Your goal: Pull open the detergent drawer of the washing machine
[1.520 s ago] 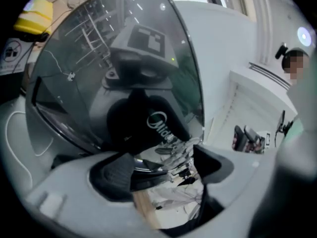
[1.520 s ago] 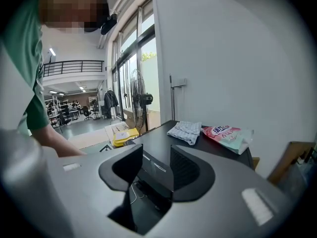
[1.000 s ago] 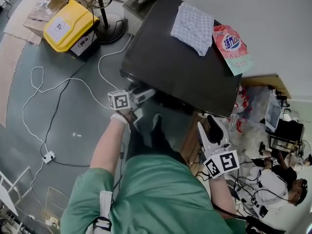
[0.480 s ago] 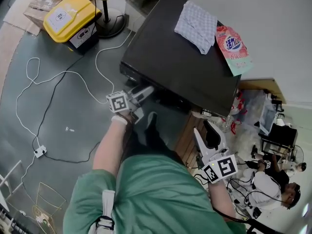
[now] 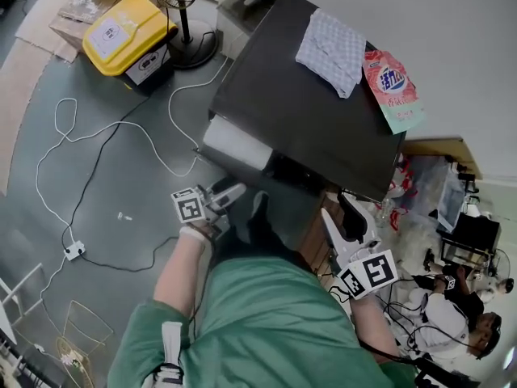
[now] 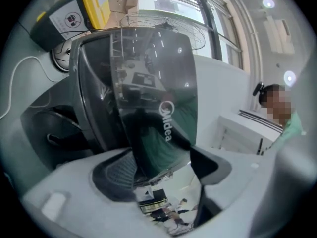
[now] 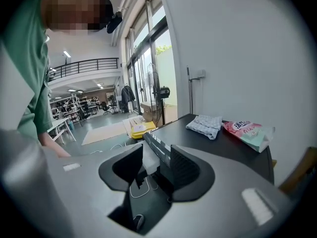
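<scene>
Pulled out from the near left corner of the dark washer (image 5: 307, 128), the drawer (image 5: 234, 145) shows its pale tray in the head view. The left gripper (image 5: 233, 192) reaches up to it from the near side. Its jaws, which have just been closing a little, pinch the drawer's glossy dark front, whose Midea logo fills the left gripper view. The right gripper (image 5: 339, 210) hangs well apart from the drawer, by the washer's near right corner, its jaws spread with nothing between them.

Toward the far right of the washer's top lie a checked cloth (image 5: 331, 48) and, just beside it, a pink detergent bag (image 5: 393, 87). A white cable (image 5: 97, 140) loops across the grey floor (image 5: 121, 184) to the left. Farther off there stand a yellow box (image 5: 129, 32) and a fan (image 5: 190, 51) on its round base. Another person (image 5: 460, 318) is at the near right.
</scene>
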`<action>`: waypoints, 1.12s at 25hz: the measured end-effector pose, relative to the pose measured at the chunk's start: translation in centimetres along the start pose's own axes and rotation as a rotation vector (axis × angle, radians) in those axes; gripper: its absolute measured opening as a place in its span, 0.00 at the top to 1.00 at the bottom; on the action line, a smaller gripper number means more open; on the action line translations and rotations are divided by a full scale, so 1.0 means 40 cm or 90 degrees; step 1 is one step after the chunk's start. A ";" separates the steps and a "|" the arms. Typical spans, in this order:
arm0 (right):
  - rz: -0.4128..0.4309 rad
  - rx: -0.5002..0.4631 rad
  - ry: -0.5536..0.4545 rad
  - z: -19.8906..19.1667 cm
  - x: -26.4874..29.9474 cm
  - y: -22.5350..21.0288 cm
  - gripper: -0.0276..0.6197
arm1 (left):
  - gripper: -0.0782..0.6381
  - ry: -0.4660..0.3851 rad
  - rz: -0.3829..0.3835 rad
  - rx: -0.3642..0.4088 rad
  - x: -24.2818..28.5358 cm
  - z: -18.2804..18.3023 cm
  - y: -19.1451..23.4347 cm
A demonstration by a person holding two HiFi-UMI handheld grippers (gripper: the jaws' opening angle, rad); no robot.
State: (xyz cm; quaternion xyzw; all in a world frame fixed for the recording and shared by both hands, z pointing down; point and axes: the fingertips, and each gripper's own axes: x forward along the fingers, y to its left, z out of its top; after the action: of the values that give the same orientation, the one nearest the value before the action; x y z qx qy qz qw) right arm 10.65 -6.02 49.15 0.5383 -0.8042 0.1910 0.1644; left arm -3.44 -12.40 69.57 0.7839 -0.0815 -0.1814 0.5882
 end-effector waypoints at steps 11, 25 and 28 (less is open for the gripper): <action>0.090 -0.024 -0.015 0.050 0.076 0.052 0.69 | 0.41 -0.015 0.028 0.007 -0.090 -0.054 -0.034; 0.119 -0.008 -0.064 0.106 0.098 0.016 0.69 | 0.50 0.033 0.203 0.122 -0.164 -0.023 -0.104; 0.113 -0.008 -0.079 0.120 0.102 0.005 0.69 | 0.52 0.037 0.225 0.180 -0.150 0.022 -0.172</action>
State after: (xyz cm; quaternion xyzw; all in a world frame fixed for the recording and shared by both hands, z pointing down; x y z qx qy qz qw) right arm 8.69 -11.58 46.84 0.4749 -0.8584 0.1662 0.1006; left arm -9.90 -9.13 63.95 0.8371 -0.2253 -0.0394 0.4969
